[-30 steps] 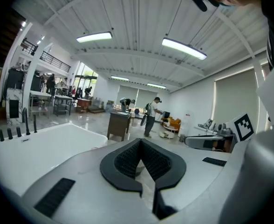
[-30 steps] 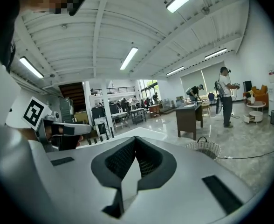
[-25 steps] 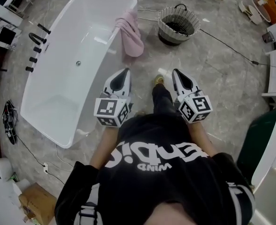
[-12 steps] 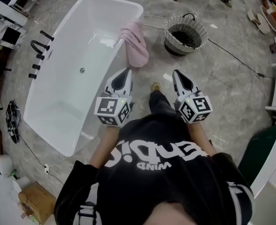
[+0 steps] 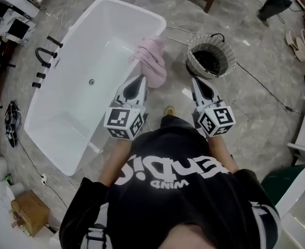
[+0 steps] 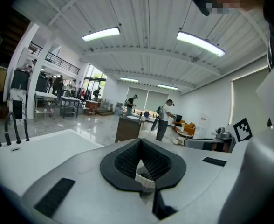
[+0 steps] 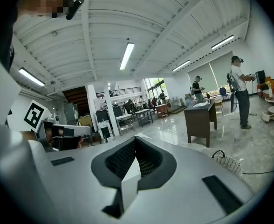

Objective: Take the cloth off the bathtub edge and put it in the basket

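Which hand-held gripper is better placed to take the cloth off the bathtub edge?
Left. The left hand-held gripper ends just short of the pink cloth draped over the bathtub rim; the right hand-held gripper points toward the basket. Both are shut and empty.

Large, bright hall. Underfoot, glossy grey marbled stone floor [image 5: 256,118], crossed by a thin black cable [image 5: 266,90]. Overhead, white ribbed ceiling [image 6: 146,13] hung with long fluorescent strip lights [image 6: 102,33]. Plain white walls [image 6: 207,101], tall bright windows with pale blinds [image 6: 148,98] at the far end, railed mezzanine balcony [image 6: 58,64] along one side. Dark brown wooden cabinet [image 7: 200,120] out on the open floor; brown cardboard box [image 5: 30,211] down by the edge.
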Tool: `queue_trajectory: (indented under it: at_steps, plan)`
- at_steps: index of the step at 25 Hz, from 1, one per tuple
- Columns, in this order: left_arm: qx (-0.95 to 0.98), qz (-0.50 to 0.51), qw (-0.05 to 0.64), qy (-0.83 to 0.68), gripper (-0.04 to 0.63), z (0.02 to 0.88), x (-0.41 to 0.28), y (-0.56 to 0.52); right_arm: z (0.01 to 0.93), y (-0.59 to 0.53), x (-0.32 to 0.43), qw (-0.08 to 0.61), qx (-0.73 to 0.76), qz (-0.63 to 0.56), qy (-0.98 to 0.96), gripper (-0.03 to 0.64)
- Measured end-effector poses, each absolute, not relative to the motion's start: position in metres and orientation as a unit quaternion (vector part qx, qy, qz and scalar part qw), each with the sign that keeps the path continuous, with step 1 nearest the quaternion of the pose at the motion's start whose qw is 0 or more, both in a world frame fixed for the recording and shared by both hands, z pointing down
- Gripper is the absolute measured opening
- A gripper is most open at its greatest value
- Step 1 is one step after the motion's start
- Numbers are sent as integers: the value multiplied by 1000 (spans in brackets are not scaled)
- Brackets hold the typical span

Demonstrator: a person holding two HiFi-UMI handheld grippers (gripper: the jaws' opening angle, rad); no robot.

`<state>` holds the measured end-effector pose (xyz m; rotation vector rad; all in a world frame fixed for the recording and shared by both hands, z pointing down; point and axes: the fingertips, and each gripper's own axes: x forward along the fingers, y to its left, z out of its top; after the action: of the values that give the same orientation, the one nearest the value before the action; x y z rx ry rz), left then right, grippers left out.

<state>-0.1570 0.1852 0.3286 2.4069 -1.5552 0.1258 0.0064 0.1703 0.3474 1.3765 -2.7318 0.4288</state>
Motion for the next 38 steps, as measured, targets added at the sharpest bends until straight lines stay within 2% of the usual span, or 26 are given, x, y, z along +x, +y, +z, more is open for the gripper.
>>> queue_trajectory:
  at_steps: [7,15,38]
  plan:
    - [809,36,131,-572,12,321,-149,122,350,93,20,28,419,145,-896,14]
    - [797,38,133,-588,12,322,-169,83,355,46,0,27,403,157,-901,14]
    - [848,43,115,-516,12,312,-219,-65,342,-73,-62,26,464,149,-873,14]
